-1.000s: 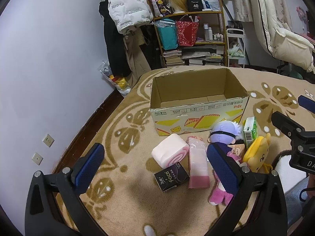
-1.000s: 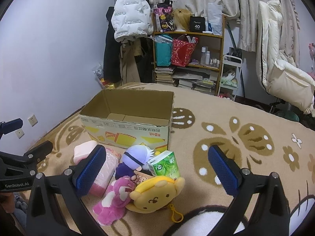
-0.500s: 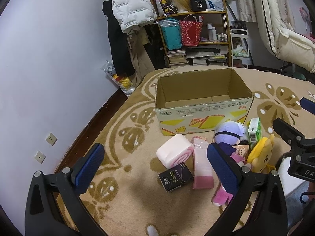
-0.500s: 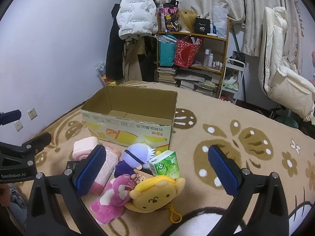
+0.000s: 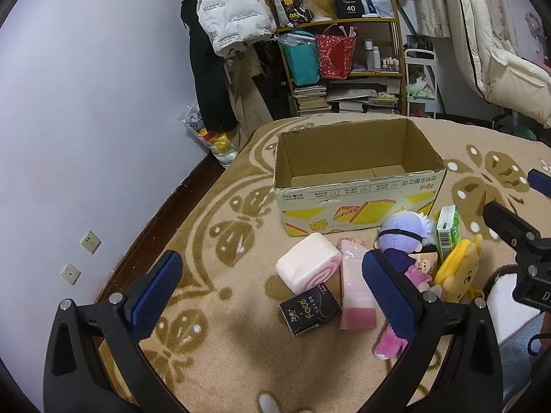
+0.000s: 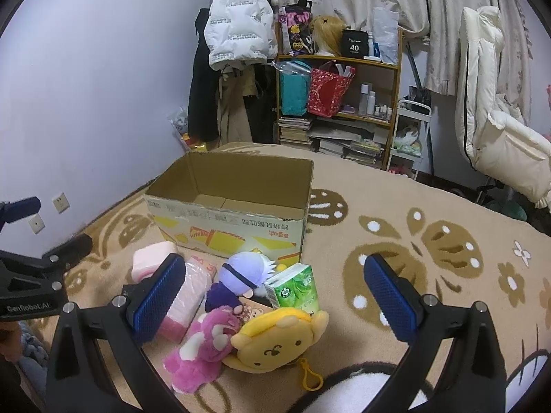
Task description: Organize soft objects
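An open, empty cardboard box [image 5: 358, 189] [image 6: 227, 220] stands on the rug. In front of it lie a pink roll cushion [image 5: 308, 266] [image 6: 151, 258], a pink tissue pack [image 5: 354, 285] [image 6: 186, 303], a black tissue pack [image 5: 310, 309], a purple-haired doll [image 5: 403, 237] [image 6: 244, 275], a green tissue pack [image 5: 447, 230] [image 6: 296, 289], a yellow dog plush [image 5: 458, 272] [image 6: 279, 340] and a pink bear plush [image 6: 203, 344]. My left gripper [image 5: 272, 289] hovers open, near the cushion's left side. My right gripper [image 6: 273, 292] hovers open above the plush pile. Neither holds anything.
A patterned beige rug [image 6: 430, 258] covers the floor. A shelf [image 6: 344, 103] of bags and books stands behind the box. Coats hang to the shelf's left, and a padded chair [image 6: 499, 137] is at the right. The wall with sockets [image 5: 89, 241] runs along the left.
Both grippers have drifted only slightly, and the left view has shifted a little so the box sits further right. Both stay open, and no object has moved.
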### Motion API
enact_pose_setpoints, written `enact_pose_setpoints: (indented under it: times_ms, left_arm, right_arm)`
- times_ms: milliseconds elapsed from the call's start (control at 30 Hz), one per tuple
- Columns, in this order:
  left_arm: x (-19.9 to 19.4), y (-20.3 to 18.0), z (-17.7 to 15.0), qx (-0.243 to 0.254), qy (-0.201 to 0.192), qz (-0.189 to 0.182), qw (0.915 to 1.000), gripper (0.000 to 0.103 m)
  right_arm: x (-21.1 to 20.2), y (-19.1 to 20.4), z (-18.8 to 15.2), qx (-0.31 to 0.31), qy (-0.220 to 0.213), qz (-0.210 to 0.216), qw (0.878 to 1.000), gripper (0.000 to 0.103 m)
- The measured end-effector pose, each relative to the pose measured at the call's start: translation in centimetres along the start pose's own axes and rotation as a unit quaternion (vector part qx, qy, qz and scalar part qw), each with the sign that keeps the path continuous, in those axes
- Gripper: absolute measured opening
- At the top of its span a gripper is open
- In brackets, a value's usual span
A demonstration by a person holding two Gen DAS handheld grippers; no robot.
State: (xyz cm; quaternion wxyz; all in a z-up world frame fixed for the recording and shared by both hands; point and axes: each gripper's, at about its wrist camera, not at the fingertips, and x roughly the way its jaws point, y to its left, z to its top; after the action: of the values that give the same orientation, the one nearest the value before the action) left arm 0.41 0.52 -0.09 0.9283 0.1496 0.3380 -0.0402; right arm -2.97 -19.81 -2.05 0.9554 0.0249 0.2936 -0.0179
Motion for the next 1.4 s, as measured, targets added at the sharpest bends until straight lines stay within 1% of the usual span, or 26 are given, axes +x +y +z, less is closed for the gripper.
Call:
enact_pose_setpoints:
  times_ms: [1067,1233,1400]
  left_arm:
    - [0.3,0.5,-0.2,-0.005,0.003,0.005,1.0000,0.103]
    - [0.7,0.7,-0.2,-0.014,0.014,-0.005,0.9998,0.103]
    - [1.2,0.9,0.1,-0.014,0.018,0.005,0.9997,0.103]
  right_arm:
    - [0.1,0.1,-0.2,0.001,-0.001,-0.003,1.000,0.103]
    - [0.6,-0.1,-0.3,0.010,0.012,-0.011,1.000,0.103]
    - [1.2,-0.7,-0.2,0.030,0.031,-0.007,0.999,0.103]
